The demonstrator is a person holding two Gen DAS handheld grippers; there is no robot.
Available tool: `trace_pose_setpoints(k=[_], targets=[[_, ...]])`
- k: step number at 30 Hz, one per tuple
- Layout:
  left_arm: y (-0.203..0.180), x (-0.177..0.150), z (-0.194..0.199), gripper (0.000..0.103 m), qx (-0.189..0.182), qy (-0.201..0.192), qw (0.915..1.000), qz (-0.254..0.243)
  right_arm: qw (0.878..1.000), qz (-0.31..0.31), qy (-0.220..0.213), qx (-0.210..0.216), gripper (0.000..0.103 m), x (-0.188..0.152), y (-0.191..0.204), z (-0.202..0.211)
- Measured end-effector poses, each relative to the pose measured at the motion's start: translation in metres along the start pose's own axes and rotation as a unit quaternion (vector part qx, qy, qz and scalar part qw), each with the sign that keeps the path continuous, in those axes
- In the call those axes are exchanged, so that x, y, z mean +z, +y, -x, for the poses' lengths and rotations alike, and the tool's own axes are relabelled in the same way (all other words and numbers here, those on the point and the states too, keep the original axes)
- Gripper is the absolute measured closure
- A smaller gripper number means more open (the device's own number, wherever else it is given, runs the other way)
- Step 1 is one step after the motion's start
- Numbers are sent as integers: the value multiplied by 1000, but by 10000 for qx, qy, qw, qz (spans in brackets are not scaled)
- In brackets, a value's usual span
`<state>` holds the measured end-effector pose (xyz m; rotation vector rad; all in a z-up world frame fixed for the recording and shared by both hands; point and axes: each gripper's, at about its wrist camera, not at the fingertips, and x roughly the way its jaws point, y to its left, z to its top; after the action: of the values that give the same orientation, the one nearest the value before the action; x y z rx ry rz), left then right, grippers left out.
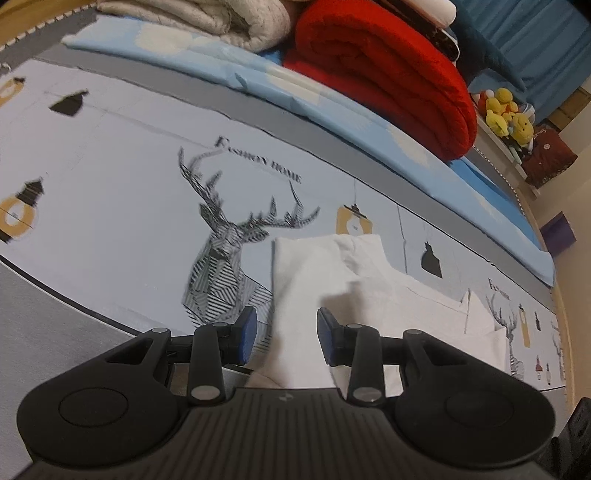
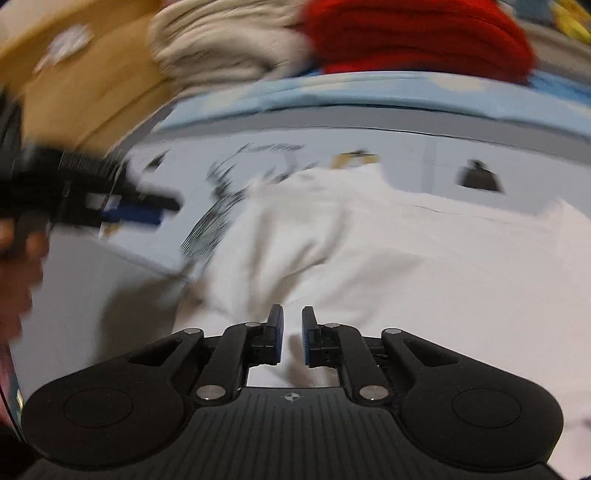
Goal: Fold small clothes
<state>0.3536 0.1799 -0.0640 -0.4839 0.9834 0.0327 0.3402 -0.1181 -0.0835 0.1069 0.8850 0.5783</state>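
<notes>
Both grippers hover over one white garment (image 1: 332,266) lying on the bedsheet (image 1: 110,192), a pale sheet printed with deer heads and lamps. Seen from the left wrist, the left gripper (image 1: 286,334) has its blue pads spread apart with nothing between them; it hangs above the garment's near left corner. The garment's long axis runs from that corner away to the right along the bed's front, with a narrower flap reaching toward the far side. Seen from the right wrist, which is blurred, the right gripper (image 2: 292,334) has its jaws nearly together with a narrow gap, and white cloth shows behind that gap; whether any fold is pinched I cannot tell. Behind the sheet lie one folded red blanket (image 1: 388,74) and one cream blanket (image 1: 207,18).
</notes>
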Motion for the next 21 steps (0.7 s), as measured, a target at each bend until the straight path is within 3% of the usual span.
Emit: trace_pose_setpoints(k=[2, 5, 10, 15, 21], targets=[[-3, -3, -7, 63, -112, 102, 9999, 82, 9993, -259, -139, -209, 77, 0, -18, 10], [-8, -8, -20, 63, -324, 248, 9989, 241, 9932, -698, -34, -926, 76, -4, -49, 15], [-25, -14, -39, 55, -676, 330, 9963, 416, 9586, -2068, 489, -1897, 76, -24, -103, 20], [-44, -15, -55, 55, -608, 257, 9974, 304, 9332, -3185, 348, -1629, 76, -43, -117, 40], [-51, -12, -64, 55, -268, 82, 9995, 169, 8920, -4135, 346, -1793, 76, -57, -142, 57]])
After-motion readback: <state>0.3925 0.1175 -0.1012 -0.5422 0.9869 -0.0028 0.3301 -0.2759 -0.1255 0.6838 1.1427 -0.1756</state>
